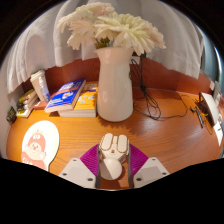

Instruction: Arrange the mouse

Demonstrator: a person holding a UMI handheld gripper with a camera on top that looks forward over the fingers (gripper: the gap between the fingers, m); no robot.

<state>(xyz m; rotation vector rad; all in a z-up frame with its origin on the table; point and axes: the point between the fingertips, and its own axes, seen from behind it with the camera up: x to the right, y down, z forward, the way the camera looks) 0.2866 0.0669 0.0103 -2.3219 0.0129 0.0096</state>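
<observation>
Mouse (pixel 112 152), white and grey, is lying on the wooden desk (pixel 165 135) between the two fingers of the handheld gripper (pixel 112 170), its nearer end reaching down between the fingertips. The purple pads (pixel 90 158) are flanking it closely on either side; whether both are actually pressing on its shell cannot be told from here, though the fingers are standing narrow about it.

Just beyond the mouse a tall white vase (pixel 115 85) is standing upright on the desk, carrying a bunch of white, daisy-like flowers (pixel 112 28) that are spreading wide above it. A black cable (pixel 165 108) is trailing across the wood beside the vase. On the other side of the vase, a small stack of books (pixel 68 97) with blue and yellow covers is lying flat, with more items crowding the desk edge past it, too small to name. Nearer the gripper on that same side, a round white disc (pixel 40 142) with a pinkish picture on it is resting on the wood. A pale curtain (pixel 40 40) is hanging behind the desk.
</observation>
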